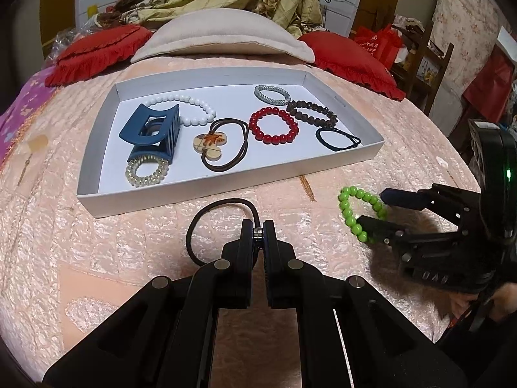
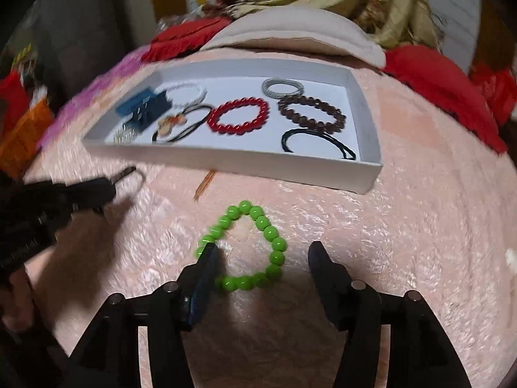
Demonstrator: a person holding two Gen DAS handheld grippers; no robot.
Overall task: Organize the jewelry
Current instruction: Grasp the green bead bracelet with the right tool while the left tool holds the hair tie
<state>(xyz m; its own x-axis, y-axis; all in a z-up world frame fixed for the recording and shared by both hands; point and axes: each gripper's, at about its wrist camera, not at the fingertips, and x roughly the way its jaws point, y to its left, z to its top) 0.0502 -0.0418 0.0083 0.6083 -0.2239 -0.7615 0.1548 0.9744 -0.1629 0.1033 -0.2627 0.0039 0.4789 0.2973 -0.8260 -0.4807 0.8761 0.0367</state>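
A white tray (image 1: 97, 148) on the pink bedspread holds several pieces: a blue hair claw (image 1: 152, 132), white bead bracelet (image 1: 194, 103), red bead bracelet (image 1: 274, 125), brown bead bracelet (image 1: 311, 113) and hair ties. My left gripper (image 1: 258, 233) is shut on the metal band of a dark hair tie (image 1: 206, 216) just in front of the tray. My right gripper (image 2: 263, 252) is open around a green bead bracelet (image 2: 255, 249) lying on the bedspread; its left finger touches the beads. The bracelet also shows in the left wrist view (image 1: 355, 213).
A beige pillow (image 1: 223, 38) and red cushions (image 1: 97, 51) lie behind the tray. A wooden shelf with a red bag (image 1: 381, 45) stands at the right. The bedspread slopes away to both sides.
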